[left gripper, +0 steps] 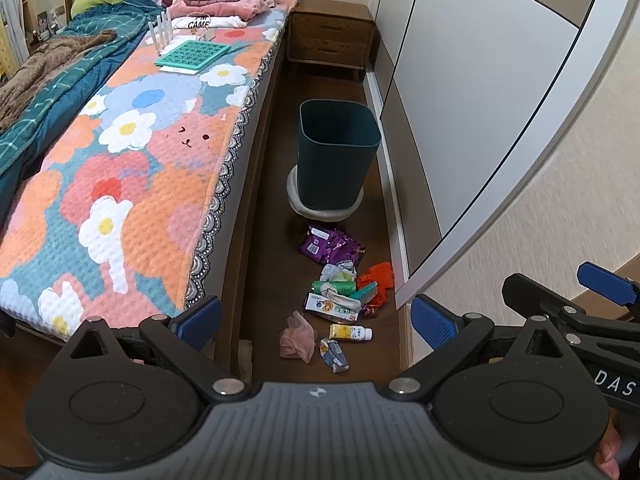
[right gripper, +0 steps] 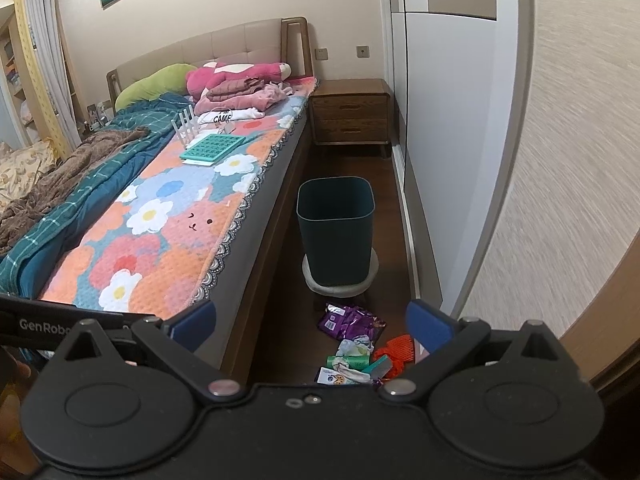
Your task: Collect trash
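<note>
A dark teal bin (left gripper: 338, 152) stands on a round grey stool (left gripper: 325, 207) in the aisle beside the bed; it also shows in the right wrist view (right gripper: 335, 228). Trash lies on the dark floor in front of it: a purple wrapper (left gripper: 330, 246), an orange mesh piece (left gripper: 378, 280), a green tube (left gripper: 334, 287), a white carton (left gripper: 331, 307), a small bottle (left gripper: 350, 333), a pink glove (left gripper: 297, 336) and a crumpled wrapper (left gripper: 334, 355). My left gripper (left gripper: 316, 322) is open and empty, held above the trash. My right gripper (right gripper: 310, 328) is open and empty, held higher; the purple wrapper (right gripper: 352, 322) shows below it.
A bed with a floral cover (left gripper: 132, 184) fills the left. A wooden nightstand (left gripper: 332, 36) stands at the aisle's far end. White wardrobe doors (left gripper: 460, 100) line the right. A green grid board (left gripper: 194, 54) lies on the bed.
</note>
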`<state>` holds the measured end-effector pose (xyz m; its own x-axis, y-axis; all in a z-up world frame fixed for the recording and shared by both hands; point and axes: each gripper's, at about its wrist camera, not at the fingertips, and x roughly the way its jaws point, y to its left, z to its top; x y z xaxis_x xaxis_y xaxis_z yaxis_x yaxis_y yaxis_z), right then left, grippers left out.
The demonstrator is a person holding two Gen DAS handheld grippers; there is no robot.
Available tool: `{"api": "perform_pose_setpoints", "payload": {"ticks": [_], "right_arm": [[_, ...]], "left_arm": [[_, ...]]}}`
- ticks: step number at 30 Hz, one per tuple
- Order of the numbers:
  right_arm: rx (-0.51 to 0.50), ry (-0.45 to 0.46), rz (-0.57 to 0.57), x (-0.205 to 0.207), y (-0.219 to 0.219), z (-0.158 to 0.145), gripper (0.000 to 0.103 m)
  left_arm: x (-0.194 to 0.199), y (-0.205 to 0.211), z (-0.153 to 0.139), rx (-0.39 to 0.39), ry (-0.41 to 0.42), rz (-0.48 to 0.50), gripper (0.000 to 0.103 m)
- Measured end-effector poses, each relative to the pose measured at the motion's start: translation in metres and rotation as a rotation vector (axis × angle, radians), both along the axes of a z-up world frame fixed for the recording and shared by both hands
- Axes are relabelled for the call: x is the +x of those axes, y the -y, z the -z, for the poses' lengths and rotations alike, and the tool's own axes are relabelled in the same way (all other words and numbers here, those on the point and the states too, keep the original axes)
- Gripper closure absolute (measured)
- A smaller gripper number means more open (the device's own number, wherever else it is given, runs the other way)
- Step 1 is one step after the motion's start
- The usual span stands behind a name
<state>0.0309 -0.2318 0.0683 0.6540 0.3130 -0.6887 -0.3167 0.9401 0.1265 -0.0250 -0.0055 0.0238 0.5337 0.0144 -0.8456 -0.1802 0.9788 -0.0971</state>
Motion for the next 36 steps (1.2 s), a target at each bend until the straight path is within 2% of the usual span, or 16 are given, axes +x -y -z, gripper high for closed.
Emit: {"api": "perform_pose_setpoints", "payload": {"ticks": [21,36], "right_arm": [[0.0,0.005,0.003,0.0,-0.003,-0.001,0.001],[-0.014,-0.009,0.034,0.006,-0.019,0.002,0.001]], "left_arm": [[0.003,-0.01,-0.002,-0.009,0.019,0.007,0.002],[0.017,-0.028,0.005,-0.019,0.017,0.058,0.002]]}}
